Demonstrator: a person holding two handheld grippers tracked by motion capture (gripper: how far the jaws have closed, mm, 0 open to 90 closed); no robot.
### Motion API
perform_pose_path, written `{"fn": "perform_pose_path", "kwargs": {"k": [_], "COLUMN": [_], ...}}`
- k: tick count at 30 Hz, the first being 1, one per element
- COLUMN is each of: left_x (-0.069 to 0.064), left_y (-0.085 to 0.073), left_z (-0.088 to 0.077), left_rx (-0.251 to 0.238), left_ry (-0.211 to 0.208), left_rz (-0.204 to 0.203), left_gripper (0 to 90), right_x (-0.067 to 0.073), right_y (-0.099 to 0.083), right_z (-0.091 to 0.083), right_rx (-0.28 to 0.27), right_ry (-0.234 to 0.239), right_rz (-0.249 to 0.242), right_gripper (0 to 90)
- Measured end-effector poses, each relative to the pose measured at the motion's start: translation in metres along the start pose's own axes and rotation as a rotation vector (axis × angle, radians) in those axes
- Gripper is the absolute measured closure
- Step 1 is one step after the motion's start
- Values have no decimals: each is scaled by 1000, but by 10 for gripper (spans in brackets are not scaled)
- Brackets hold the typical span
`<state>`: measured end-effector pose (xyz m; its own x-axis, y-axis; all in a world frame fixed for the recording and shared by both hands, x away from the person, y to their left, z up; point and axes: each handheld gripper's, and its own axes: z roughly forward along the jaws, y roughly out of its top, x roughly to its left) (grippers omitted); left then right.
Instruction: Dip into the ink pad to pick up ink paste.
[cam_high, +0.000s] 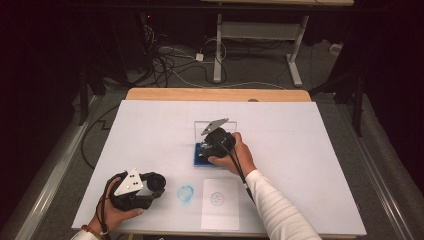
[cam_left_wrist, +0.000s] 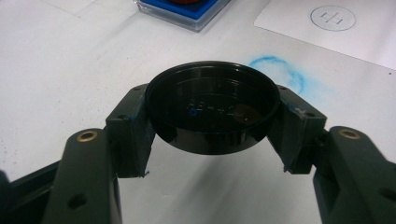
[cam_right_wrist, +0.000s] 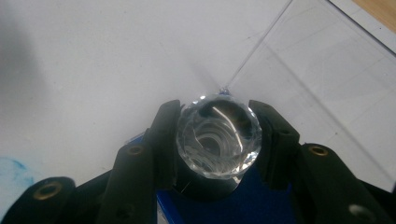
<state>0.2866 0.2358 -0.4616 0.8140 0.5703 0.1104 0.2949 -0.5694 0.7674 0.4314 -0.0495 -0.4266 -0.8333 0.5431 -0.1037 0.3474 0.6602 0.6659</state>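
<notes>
The high view looked forward and down from above the person's side of the table (cam_high: 280, 120), taking in the whole white top and the floor past its far edge. The left gripper view sat close above the near-left part, facing the blue ink pad (cam_left_wrist: 184, 10) and stamped paper (cam_left_wrist: 336, 25), both shared with the high view. The right gripper view looked closely along its jaws, over the pad (cam_right_wrist: 261, 200) near mid-table, toward the clear lid (cam_right_wrist: 327, 79).

Black two-jaw grippers (cam_high: 137, 190) with brass screws, grey triangular plates, black cables; white ribbed sleeve (cam_high: 277, 210).
</notes>
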Motion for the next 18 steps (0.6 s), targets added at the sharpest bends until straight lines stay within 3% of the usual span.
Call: {"fn": "perform_pose_path", "kwargs": {"k": [3,9,18], "left_x": [0,0,0], "left_y": [0,0,1], "left_z": [0,0,1], "left_rx": [-2,0,2], "left_ry": [1,3,-1], "left_rz": [-1,-2,0], "left_gripper": [367,367,367], "right_x": [-1,6,3], "right_y": [-1,2,0], "right_z": [-1,1,0], "right_rx": [-1,12,3], "right_ry": [4,-22,-7], "right_rz": [6,-28,2], "right_gripper": [567,567,567]}}
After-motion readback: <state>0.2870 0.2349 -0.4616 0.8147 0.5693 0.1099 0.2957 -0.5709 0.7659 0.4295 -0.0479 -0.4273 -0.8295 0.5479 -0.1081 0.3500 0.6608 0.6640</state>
